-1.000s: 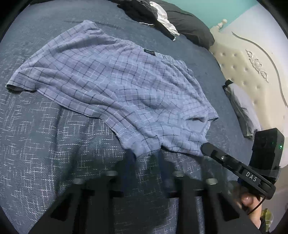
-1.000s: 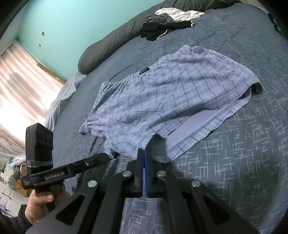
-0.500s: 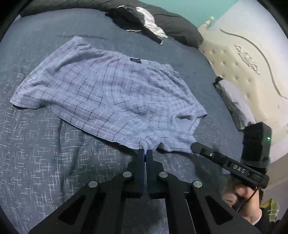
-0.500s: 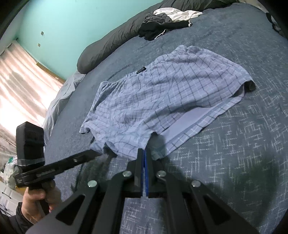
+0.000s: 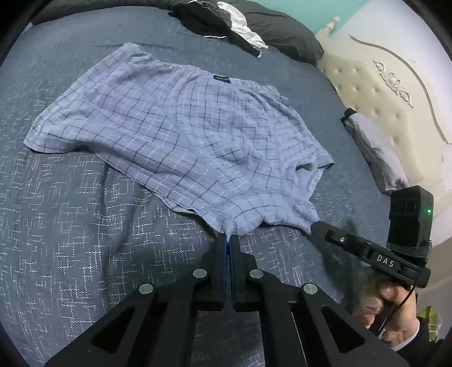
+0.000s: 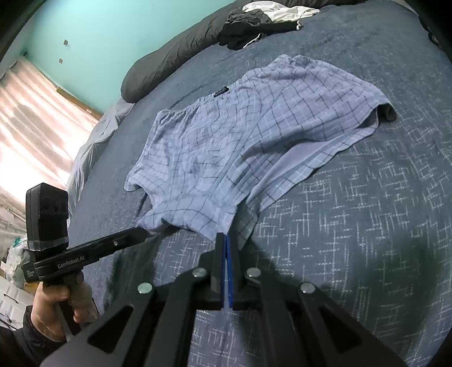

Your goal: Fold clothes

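Light blue checked shorts (image 5: 183,135) lie spread flat on the dark blue bedcover (image 5: 84,240), waistband and its small dark label on the far side. My left gripper (image 5: 228,240) is shut on the near hem at the middle seam. In the right wrist view the same shorts (image 6: 240,135) reach my right gripper (image 6: 227,240), which is shut on the near hem just beside that spot. Each gripper shows in the other's view: the right one (image 5: 315,227) at the hem's right end, the left one (image 6: 141,234) at its left end. The hem between them is slightly raised.
A pile of black and white clothes (image 5: 214,22) lies at the far edge against a long dark pillow (image 6: 169,65). A cream tufted headboard (image 5: 395,98) and a grey pillow (image 5: 375,152) stand to the right. A hand (image 6: 56,305) holds each gripper.
One second ago my left gripper stood open at the hem; it has closed on the cloth. The right gripper stayed shut. The near hem has been drawn slightly toward me.
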Available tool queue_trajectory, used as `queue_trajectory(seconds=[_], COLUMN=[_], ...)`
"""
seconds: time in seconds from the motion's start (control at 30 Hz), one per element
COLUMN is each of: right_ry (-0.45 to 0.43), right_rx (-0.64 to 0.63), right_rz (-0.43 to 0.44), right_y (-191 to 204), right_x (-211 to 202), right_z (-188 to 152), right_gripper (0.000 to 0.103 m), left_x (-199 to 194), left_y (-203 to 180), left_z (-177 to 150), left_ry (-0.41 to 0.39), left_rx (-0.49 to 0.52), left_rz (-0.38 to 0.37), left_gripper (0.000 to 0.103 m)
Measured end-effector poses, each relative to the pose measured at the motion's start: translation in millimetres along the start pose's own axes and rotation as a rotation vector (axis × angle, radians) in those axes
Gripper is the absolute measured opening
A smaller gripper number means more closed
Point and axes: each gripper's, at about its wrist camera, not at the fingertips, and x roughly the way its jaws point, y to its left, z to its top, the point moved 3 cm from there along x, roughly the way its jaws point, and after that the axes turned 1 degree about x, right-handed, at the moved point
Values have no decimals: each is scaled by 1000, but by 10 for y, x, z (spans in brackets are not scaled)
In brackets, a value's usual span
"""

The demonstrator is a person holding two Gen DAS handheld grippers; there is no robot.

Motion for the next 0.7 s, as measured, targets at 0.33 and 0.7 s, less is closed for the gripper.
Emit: queue_trajectory(seconds=[0.33,0.7], right_ry=[-64,-216], right_rx=[45,269], right_rz=[3,-53], right_y=[-54,-673], right_x=[-205,-407], right_z=[123,680], right_gripper=[4,24], left_x=[-203,-259], left_y=[32,251], left_z=[110,330], left_ry=[-63,-141], left_rx=[-27,-76], left_rz=[20,66], left_gripper=[2,3])
